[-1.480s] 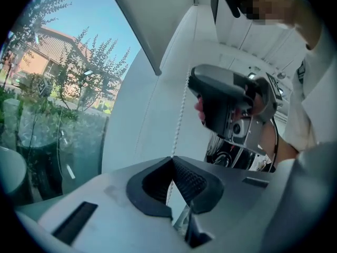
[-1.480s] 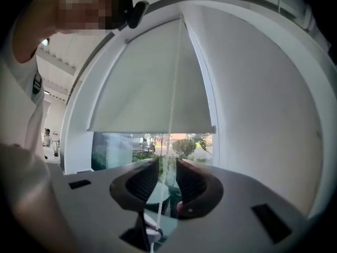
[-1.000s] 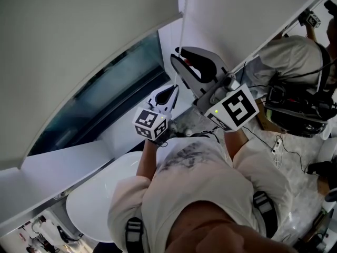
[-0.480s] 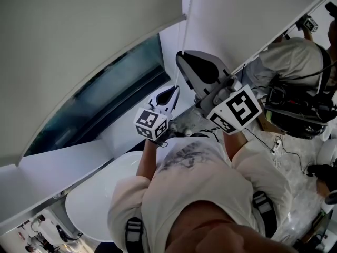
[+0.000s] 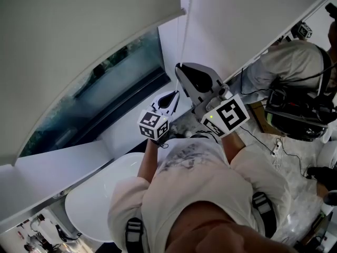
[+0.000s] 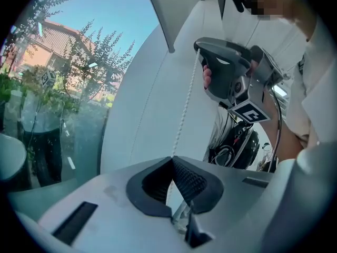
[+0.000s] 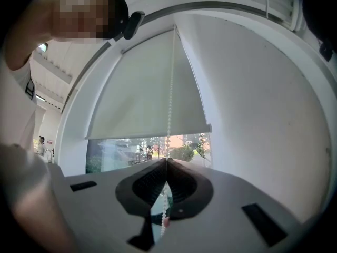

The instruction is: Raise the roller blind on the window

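Bead chain point(image 7: 169, 99) sat clamped in closed jaws of left gripper point(image 6: 171, 158) and right gripper point(image 7: 166, 160); uneven pulling risked slippage.

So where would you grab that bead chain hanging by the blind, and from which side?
Pinch the bead chain on the free stretch hanging beside the blind, coming in level from the room side, one pad on each side. It hangs thin and straight, so a squeeze across the beads holds. The right tool is shut on it higher up, the left tool lower.
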{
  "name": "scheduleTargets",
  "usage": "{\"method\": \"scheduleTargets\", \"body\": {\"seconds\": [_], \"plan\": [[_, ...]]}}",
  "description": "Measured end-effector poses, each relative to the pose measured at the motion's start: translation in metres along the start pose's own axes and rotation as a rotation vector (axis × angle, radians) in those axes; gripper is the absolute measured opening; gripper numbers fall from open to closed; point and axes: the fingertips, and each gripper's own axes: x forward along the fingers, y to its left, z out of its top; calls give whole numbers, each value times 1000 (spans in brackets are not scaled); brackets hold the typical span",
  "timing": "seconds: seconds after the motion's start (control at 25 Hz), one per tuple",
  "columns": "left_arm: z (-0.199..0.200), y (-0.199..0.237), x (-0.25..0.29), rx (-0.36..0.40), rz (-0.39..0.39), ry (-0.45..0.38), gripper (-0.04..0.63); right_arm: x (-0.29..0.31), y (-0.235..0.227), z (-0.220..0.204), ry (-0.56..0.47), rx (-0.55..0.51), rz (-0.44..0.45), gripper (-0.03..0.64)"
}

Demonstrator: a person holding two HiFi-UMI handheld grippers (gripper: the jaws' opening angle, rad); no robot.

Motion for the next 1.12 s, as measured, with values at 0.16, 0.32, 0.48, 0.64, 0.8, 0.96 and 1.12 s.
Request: {"method": "scheduleTargets", "body": {"seconds": [0.16,0.32,0.48,0.64,0.8,0.96,1.12], "plan": [[-17,4,3,-17,5,22,8,-3,-1,-17,22,9,-6,61],[-33,8,7,-26,8,47,8,-5,-1,-33,41,17,-11,61],[-51,12,9,-38,12,76,8,-6,2,-51,73,27,-9,61],[-79,17,9,-59,17,126,8,-9,5,-79,124,39,-6,61],[-106,22,7,-85,19,159,8,-12,8,-106,169,57,-12,61],[-122,21,4,-103,21,167,8,-18,14,-119,190,64,-1,61],[-138,25,2,-115,21,193,8,-19,19,-134,223,66,-1,61]]}}
